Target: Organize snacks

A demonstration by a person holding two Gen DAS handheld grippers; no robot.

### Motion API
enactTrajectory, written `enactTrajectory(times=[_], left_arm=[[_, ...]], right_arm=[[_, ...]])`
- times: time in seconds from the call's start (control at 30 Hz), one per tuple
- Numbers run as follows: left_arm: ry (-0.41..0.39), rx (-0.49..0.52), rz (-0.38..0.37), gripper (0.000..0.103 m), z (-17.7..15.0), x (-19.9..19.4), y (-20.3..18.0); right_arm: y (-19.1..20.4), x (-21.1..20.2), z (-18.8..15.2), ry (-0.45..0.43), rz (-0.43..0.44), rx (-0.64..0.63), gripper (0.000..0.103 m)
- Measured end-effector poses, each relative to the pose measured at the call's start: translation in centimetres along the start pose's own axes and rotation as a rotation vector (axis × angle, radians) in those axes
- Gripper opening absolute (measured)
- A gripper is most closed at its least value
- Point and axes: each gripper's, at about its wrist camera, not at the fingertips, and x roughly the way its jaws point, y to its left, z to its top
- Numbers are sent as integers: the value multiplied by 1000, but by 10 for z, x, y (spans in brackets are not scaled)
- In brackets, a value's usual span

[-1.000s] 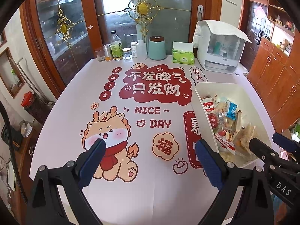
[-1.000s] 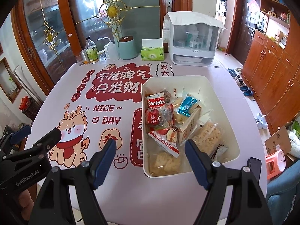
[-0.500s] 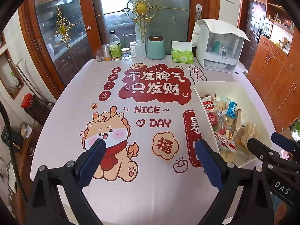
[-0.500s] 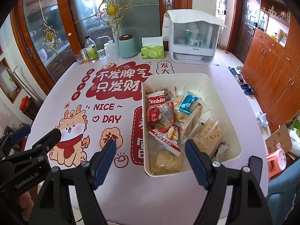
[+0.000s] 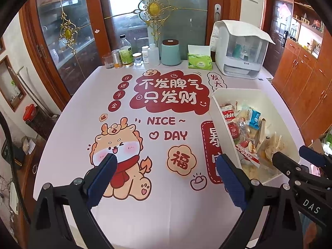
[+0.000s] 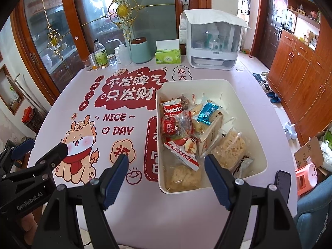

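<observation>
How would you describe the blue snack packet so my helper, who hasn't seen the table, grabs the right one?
Find the white bin on the table's right side, full of snacks. Look toward its far half, right of the red Cookies pack. The blue packet is the only bright blue wrapper there, lying on pale packs.

A white rectangular bin [image 6: 244, 112] sat on the table's right side, open-topped and heaped with wrapped snacks. A red Cookies packet [image 6: 172, 109] lay along its left wall, a blue-and-white sachet [image 6: 208, 112] near the middle, and clear bags of pale puffed pieces [image 6: 229, 151] toward the near end.
</observation>
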Motion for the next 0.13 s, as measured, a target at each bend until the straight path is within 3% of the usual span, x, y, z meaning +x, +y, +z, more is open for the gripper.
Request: enactTrajectory(times=[0.13], left_arm=[[2,7,-7,96,-2,-1,1]], right_arm=[[-1,1,-2,5,1,4,76]])
